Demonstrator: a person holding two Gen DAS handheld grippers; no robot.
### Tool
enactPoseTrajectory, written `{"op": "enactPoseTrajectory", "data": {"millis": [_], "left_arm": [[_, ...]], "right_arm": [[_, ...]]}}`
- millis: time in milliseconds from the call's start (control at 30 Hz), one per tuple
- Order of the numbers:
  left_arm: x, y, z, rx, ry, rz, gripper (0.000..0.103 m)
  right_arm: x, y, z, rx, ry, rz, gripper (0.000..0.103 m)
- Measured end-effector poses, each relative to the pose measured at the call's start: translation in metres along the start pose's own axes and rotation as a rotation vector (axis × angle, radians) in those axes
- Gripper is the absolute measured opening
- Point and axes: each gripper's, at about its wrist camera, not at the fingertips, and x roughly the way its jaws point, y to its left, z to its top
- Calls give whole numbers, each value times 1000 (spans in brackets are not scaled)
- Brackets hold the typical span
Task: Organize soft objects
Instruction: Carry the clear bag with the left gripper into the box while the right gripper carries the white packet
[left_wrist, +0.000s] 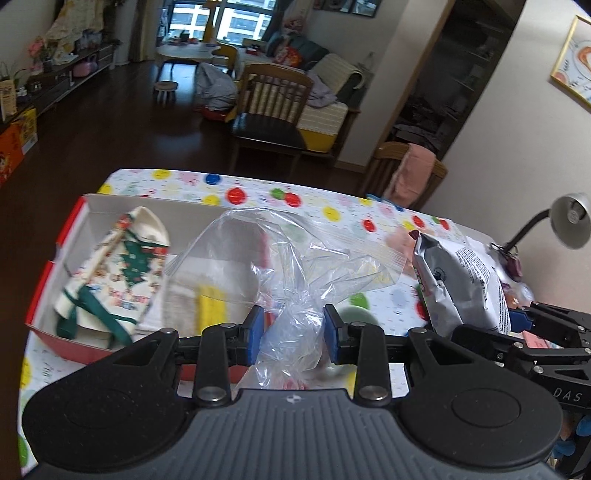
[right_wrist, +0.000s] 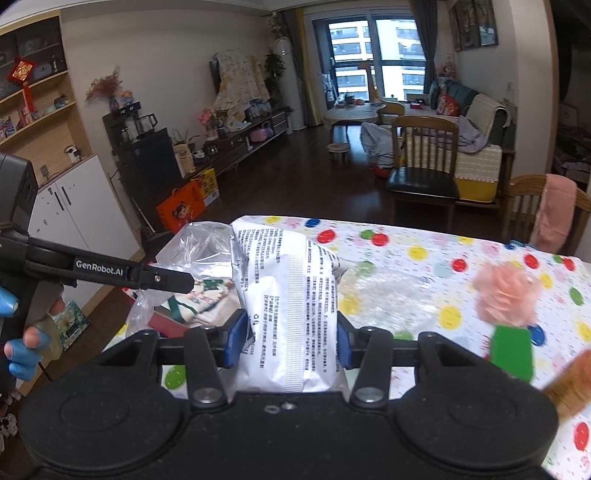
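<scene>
My left gripper (left_wrist: 294, 332) is shut on a crumpled clear plastic zip bag (left_wrist: 295, 266), which hangs above the dotted tablecloth (left_wrist: 369, 218). My right gripper (right_wrist: 291, 341) is shut on a silver-white printed snack packet (right_wrist: 288, 295); the same packet (left_wrist: 461, 280) shows at the right of the left wrist view. To the left lies an open red cardboard box (left_wrist: 48, 273) holding a Christmas-tree patterned cloth bag (left_wrist: 122, 273) with green straps and a folded cloth with a yellow stripe (left_wrist: 207, 302). The clear bag (right_wrist: 192, 254) also appears left of the packet in the right wrist view.
A pink mesh puff (right_wrist: 506, 291) and a green flat piece (right_wrist: 513, 350) lie on the table at the right. A grey desk lamp (left_wrist: 569, 221) stands at the table's far right edge. Wooden chairs (left_wrist: 273, 110) stand beyond the table. A hand in blue fingertips (right_wrist: 26, 350) holds the left gripper.
</scene>
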Motion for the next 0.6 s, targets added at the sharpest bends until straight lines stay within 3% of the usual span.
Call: {"op": "enactPoseTrajectory", "data": {"millis": [333,600], "left_arm": [[9,63,16,-10,4,65,33],[34,112,26,-32,37,117,33]], "right_arm": [[57,47,26,-14,39,25,47],[113,72,31,-33,99,-15,47]]}}
